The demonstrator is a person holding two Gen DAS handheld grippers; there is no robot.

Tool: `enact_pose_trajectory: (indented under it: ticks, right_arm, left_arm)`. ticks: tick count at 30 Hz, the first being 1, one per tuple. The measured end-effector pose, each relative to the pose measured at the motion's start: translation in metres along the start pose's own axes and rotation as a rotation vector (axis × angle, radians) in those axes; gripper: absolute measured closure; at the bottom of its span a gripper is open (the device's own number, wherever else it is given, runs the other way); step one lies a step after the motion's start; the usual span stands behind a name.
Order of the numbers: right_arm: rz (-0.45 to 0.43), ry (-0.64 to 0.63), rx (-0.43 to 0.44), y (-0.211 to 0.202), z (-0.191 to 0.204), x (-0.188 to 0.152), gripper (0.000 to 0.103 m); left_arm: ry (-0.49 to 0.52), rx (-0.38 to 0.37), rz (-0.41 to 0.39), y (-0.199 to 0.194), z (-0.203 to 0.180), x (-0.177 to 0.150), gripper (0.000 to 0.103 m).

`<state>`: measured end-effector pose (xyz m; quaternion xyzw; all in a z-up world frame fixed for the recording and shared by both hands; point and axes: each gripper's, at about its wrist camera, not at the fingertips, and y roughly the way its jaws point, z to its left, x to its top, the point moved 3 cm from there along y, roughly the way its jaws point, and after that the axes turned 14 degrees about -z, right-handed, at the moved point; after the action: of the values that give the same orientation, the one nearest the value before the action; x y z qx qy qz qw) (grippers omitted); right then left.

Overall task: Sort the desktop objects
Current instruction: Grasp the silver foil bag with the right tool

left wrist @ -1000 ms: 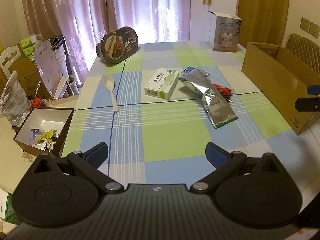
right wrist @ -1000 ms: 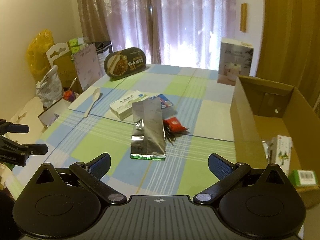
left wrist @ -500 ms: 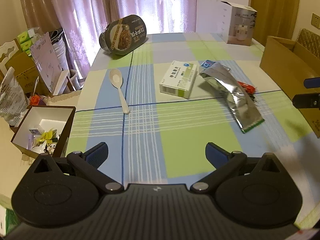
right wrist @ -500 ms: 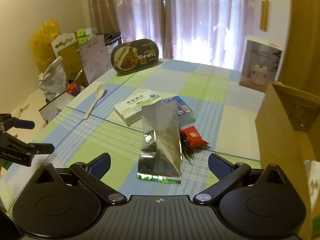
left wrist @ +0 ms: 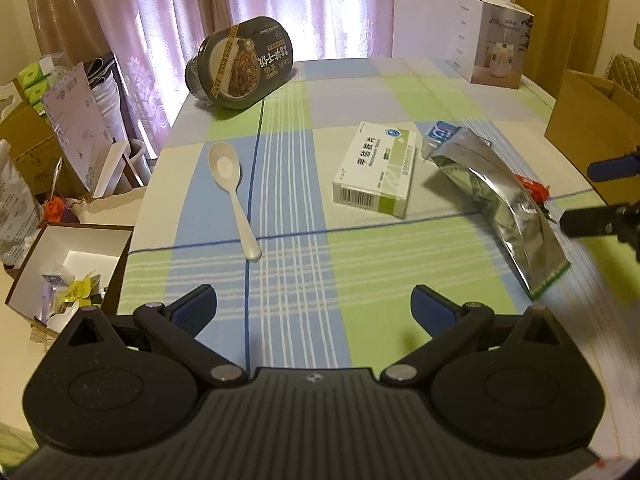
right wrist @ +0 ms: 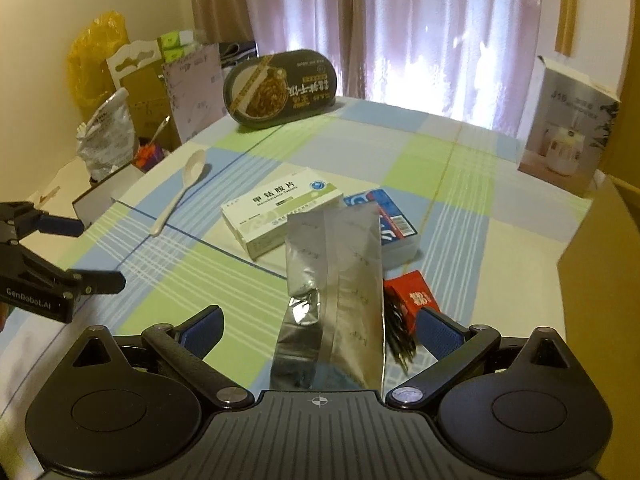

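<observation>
Both tools are spread wide with nothing between the fingers. Left tool (left wrist: pixel 314 306) hovers over the near edge of the checked surface (left wrist: pixel 372 272), toward its left side. Right tool (right wrist: pixel 320 326) sits low over the near end of the silver foil pouch (right wrist: pixel 340 276), which lies flat mid-surface, its length running toward the far edge; the pouch is between the fingers but not touched.

White and green medicine box (left wrist: pixel 376 170) lies just left of the pouch, mid-surface. Blue card pack (right wrist: pixel 386 220) is partly under the pouch's far end. Red snack packet (right wrist: pixel 412 296) touches the pouch's right side, some dark bits beside it, too blurry to tell. White spoon (left wrist: pixel 234 196) lies near the left edge, bowl pointing to the far side. Dark noodle bowl (left wrist: pixel 242 68) stands tilted on its side at the far left corner. White appliance box (left wrist: pixel 494 50) is upright at the far right corner. Cardboard box (left wrist: pixel 588 120) sits at the right edge.
</observation>
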<state>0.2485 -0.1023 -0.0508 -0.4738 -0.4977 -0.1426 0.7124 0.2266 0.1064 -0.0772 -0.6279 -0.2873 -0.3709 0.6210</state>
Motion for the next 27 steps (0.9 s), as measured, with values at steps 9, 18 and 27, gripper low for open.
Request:
enact_pose_trajectory:
  ticks: [9,18,27]
  right_arm:
    - [0.052,-0.022,0.018,0.036,-0.003,-0.002,0.022]
    - [0.087,-0.017,-0.005,0.061,-0.008,-0.006,0.034]
    - [0.104,-0.038,-0.04,0.073,-0.011,-0.007,0.042]
  left_arm:
    - [0.021,-0.018,0.009,0.032,0.001,0.003,0.001]
    - [0.004,-0.03,0.016,0.047,0.008,-0.004,0.001]
    - [-0.005,-0.027,0.004,0.05,0.011,-0.003,0.001]
